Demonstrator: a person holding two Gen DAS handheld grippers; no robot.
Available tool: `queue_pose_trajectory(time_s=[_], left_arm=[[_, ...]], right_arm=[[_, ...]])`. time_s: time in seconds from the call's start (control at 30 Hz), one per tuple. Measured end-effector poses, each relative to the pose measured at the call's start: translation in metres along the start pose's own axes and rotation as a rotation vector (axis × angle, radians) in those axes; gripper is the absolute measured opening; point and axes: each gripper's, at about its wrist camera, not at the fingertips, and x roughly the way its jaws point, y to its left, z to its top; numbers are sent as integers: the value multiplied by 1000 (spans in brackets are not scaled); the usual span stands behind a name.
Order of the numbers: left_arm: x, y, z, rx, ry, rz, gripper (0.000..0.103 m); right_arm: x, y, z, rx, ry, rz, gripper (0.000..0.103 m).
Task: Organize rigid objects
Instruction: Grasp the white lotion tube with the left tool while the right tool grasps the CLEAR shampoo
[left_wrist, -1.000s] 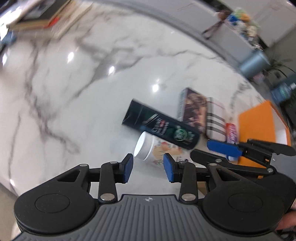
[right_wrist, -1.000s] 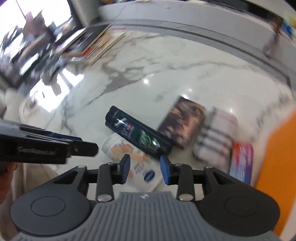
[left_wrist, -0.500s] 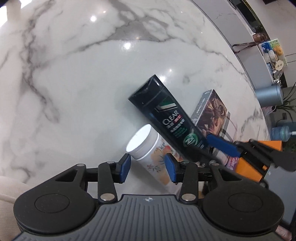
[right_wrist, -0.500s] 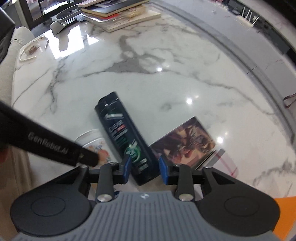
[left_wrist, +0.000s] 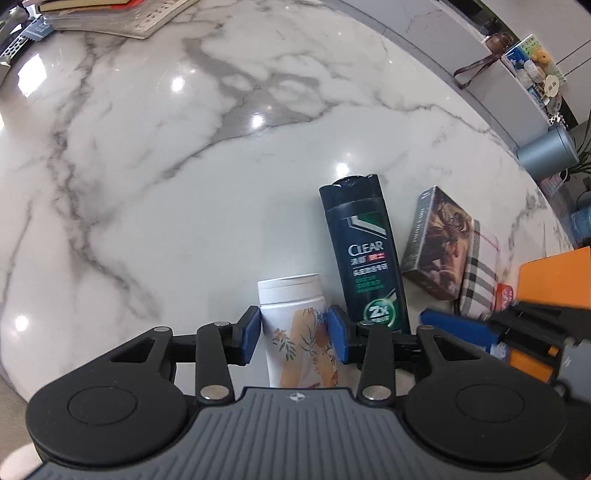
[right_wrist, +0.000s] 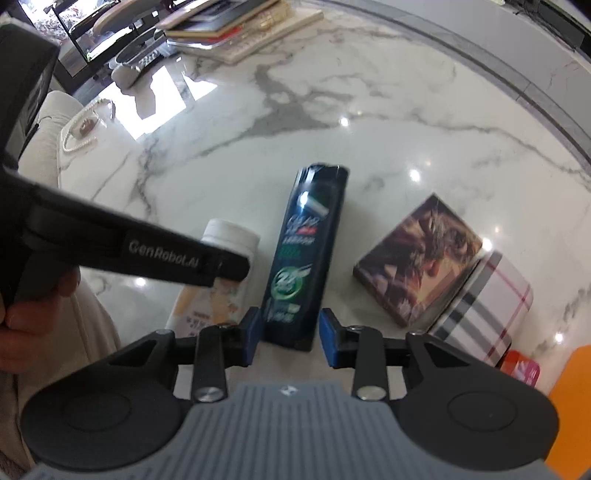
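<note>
A white marble table with grey veins fills both views, glossy under lamp glare, and the things to sort lie close together near its edge.

The white bottle, flower-printed with a white cap, lies on the marble with its cap pointing away. It sits between the blue pads of the left gripper. The jaws have just been opening, and both pads now look flush against the bottle's sides, pinching it just below the cap.

Just beside it on the right lies the dark shampoo, cap also pointing away and roughly parallel to the white bottle. In the right wrist view its base lies between the pads of the right gripper. The jaws are spread around it: the left pad is at the shampoo's edge and a sliver of marble shows before the right pad, so nothing is clamped.

Right of the shampoo, and apart from it, is a brown picture box. A plaid tin lies against its far side. Beyond that comes a small red pack, and an orange board sits at the table's rim.

In the right wrist view one finger of the left gripper crosses over the white bottle, with part of the hand that holds it at the left edge. A stack of books lies at the far side of the table. A grey bin stands off the table to the right.
</note>
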Motion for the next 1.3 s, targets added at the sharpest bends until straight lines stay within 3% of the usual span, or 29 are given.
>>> queue_pose_trajectory(time_s=[0.2,0.4,0.47,0.53,0.63,0.7,0.8,0.83,0.87,1.1,1.13,1.3], left_arm=[[-9,7,-10,32,68,21,50],[-6,14,-28,34,134,15,52],[-5,11,-31,18,112,9,62],[-2,5,-33,16,87,32,62],[1,-13,-38,102,49,67,63],[2,-21,-40,145,34,64,53],[0,-20,-40,152,24,54,46],[-3,-17,-38,149,13,38,32],[-8,-15,-36,156,1,23,25],[-28,-2,-15,194,-66,-31,13],[-32,-2,-13,200,-78,-37,0],[-49,-4,2,243,-132,-45,0]], right_arm=[[-8,8,3,7,-25,-5,37],[-17,30,-20,64,-53,18,37],[-13,30,-27,89,-49,-4,37],[-12,26,-31,98,-43,-29,37],[-17,15,-30,82,-43,-78,37],[-21,7,-28,86,-49,-90,37],[-22,0,-22,90,-62,-94,37],[-21,-1,-19,90,-67,-87,37],[-20,-2,-16,91,-73,-81,37],[4,-8,19,118,-98,-36,38],[8,-9,25,122,-99,-33,38],[26,-12,47,140,-99,-26,44]])
